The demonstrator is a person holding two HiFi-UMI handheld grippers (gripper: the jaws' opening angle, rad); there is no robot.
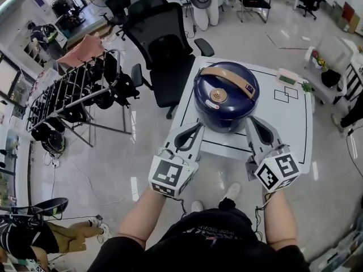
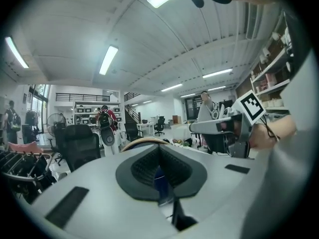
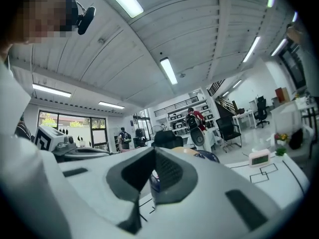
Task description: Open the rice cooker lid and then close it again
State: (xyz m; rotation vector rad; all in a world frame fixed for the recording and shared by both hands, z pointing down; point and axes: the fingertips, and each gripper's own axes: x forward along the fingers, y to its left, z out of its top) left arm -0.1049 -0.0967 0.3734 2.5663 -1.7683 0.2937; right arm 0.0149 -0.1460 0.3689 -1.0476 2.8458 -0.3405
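A dark blue rice cooker [image 1: 226,98] stands on the white table [image 1: 295,123] with its lid down and a tan handle [image 1: 229,77] lying across the top. My left gripper [image 1: 197,129] is at the cooker's near left side, its jaws together with nothing between them. At the near right side my right gripper [image 1: 253,123] is also shut and empty. Whether either tip touches the cooker I cannot tell. In the left gripper view the left gripper [image 2: 159,151] points at the cooker, with the handle [image 2: 144,141] just above it. In the right gripper view the right gripper [image 3: 153,154] sits left of the cooker [image 3: 208,156].
A black office chair [image 1: 161,44] stands at the table's far left corner. A metal rack [image 1: 74,98] hung with dark gear is on the floor to the left. A small white clock [image 1: 287,78] sits on the table's far right.
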